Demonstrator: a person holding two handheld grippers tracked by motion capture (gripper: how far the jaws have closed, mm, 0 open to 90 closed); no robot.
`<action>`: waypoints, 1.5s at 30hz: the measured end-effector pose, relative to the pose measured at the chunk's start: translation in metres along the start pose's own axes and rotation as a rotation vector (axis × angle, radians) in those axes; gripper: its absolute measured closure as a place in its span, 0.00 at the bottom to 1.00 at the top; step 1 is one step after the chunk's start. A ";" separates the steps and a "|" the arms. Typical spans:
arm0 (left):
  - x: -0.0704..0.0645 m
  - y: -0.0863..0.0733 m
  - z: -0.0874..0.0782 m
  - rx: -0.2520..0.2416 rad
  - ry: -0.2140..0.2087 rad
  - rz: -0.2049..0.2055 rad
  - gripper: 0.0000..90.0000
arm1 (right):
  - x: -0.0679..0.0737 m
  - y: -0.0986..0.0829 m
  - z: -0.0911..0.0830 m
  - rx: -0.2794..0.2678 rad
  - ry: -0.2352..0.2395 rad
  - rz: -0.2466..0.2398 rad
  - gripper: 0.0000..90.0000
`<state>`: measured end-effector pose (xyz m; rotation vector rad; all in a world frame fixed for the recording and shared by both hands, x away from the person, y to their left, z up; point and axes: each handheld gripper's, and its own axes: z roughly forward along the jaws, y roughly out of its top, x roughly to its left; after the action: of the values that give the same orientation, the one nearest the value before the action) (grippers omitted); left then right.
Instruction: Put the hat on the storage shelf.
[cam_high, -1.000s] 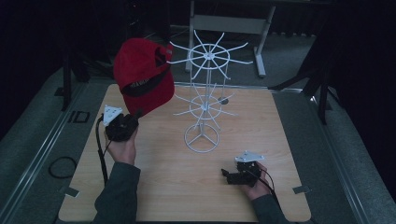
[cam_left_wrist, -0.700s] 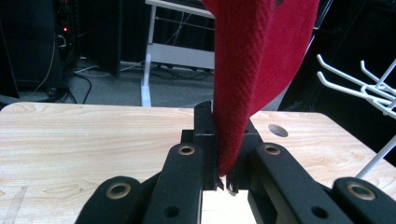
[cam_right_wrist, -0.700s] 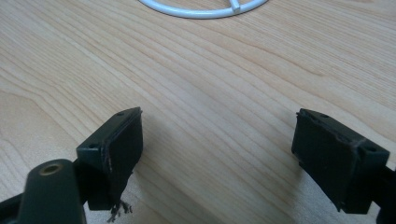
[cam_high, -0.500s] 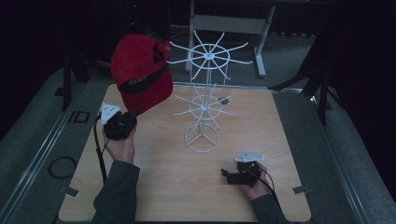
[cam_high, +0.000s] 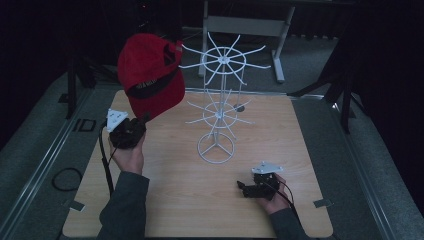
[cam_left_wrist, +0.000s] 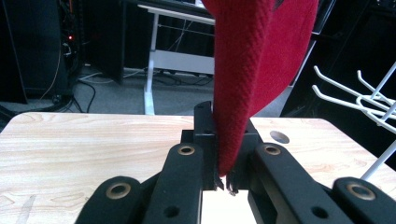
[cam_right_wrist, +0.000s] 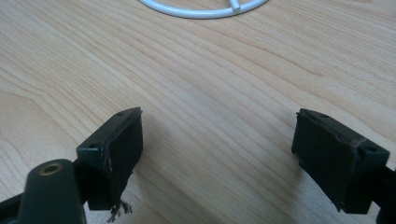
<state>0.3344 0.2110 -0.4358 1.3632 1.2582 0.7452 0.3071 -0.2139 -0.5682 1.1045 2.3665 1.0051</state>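
The left hand-held gripper (cam_high: 146, 119) is clamped on the lower edge of a red baseball cap (cam_high: 150, 80), which it holds up in the air above the desk's (cam_high: 165, 200) far left part, close beside the upper arms of a white wire display rack (cam_high: 218, 115). The cap is a deep red, woven fabric with a coarse twill texture that shows clearly in the left gripper view, where its edge (cam_left_wrist: 243, 107) drops straight down between the two black jaws, which are pressed together on it. In the high view the cap hangs with its open underside turned toward the camera, showing a dark inner band with small lettering too blurred to read, and a dark patch near its top by the rack's arms. The rack stands near the middle of the desk on a ring-shaped base (cam_high: 216, 148), with two tiers of thin radiating hooks. The right hand-held gripper (cam_high: 243, 188) rests low on the desk near its near right corner, well apart from the cap; in the right gripper view its jaws stand wide apart over bare wood grain, with the rack's base ring (cam_right_wrist: 201, 10) just ahead.
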 end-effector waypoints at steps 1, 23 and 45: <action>0.000 0.000 0.000 -0.002 0.000 0.000 0.96 | 0.000 0.000 0.000 0.000 0.000 -0.001 0.18; -0.004 0.014 -0.006 -0.031 -0.004 0.010 0.96 | 0.000 0.000 0.000 -0.001 -0.002 -0.001 0.18; -0.011 0.027 -0.011 -0.062 -0.020 0.027 0.96 | 0.000 0.000 0.000 -0.001 -0.001 0.001 0.18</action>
<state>0.3283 0.2075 -0.4047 1.3361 1.1937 0.7808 0.3071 -0.2138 -0.5683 1.1060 2.3648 1.0060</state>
